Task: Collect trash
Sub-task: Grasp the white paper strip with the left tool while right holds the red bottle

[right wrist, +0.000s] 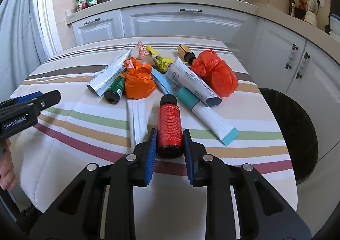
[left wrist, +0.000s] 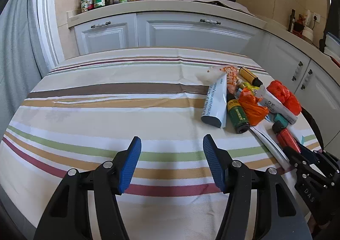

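The right gripper [right wrist: 169,150] is closing its blue pads around the base of a red bottle [right wrist: 170,125] that is lying on the striped tablecloth [right wrist: 85,116], neck pointing away toward the pile. The pads are sitting right at the bottle's sides and look to be touching it, though it is still resting on the cloth rather than lifted. The left gripper [left wrist: 172,163] is hovering over a bare stretch of the cloth with its jaws standing apart and nothing between them. Judging by the layout, the collecting is only just getting going — nearly everything is still lying on the table: a green bottle [right wrist: 114,90], a crumpled orange bag [right wrist: 138,82], a red-orange bag [right wrist: 214,72], a silver-white tube [right wrist: 110,74], a white box [right wrist: 191,80], a teal-ended tube [right wrist: 210,116], a yellow wrapper [right wrist: 160,60] and a small amber bottle [right wrist: 184,51], all clustered close together and partly overlapping. A dark round bin [right wrist: 297,133] is standing just beside the table's right edge — the likely destination, though whether anything is already lying inside cannot be told. The red bottle seems to be an early pick, with the rest waiting.
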A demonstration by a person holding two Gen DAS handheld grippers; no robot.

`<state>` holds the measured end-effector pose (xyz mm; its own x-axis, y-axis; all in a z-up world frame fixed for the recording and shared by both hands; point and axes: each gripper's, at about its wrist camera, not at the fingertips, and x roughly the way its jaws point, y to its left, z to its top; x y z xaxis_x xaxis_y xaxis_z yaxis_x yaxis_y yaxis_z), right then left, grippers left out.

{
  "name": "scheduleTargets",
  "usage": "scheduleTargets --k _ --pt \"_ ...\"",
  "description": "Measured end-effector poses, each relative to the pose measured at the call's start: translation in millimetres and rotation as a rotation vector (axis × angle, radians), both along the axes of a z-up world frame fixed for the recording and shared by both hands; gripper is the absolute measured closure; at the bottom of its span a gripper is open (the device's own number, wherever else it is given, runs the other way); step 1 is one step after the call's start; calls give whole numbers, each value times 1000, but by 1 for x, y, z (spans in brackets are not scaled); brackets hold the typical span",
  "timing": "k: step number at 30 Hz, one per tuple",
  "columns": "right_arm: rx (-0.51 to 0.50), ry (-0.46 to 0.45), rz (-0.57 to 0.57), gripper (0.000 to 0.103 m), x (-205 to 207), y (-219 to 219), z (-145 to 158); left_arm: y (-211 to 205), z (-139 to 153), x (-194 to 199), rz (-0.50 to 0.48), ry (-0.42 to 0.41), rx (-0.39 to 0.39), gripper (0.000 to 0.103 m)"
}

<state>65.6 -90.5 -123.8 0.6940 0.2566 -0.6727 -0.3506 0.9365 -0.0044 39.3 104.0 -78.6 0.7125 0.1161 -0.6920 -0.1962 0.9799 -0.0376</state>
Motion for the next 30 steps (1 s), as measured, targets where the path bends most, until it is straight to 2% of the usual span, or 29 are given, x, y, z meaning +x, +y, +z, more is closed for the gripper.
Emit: scheduleTargets --k 13,23,30 --pt "43 -75 -50 80 -19 -24 19 -48 3 -4 -97 4 13 44" --pt "65 -146 -155 80 -27 -77 35 -94 1 1 -172 23 6 44" --pt "92 -145 -227 80 -24 -112 32 -121 -6 11 -188 33 28 44"
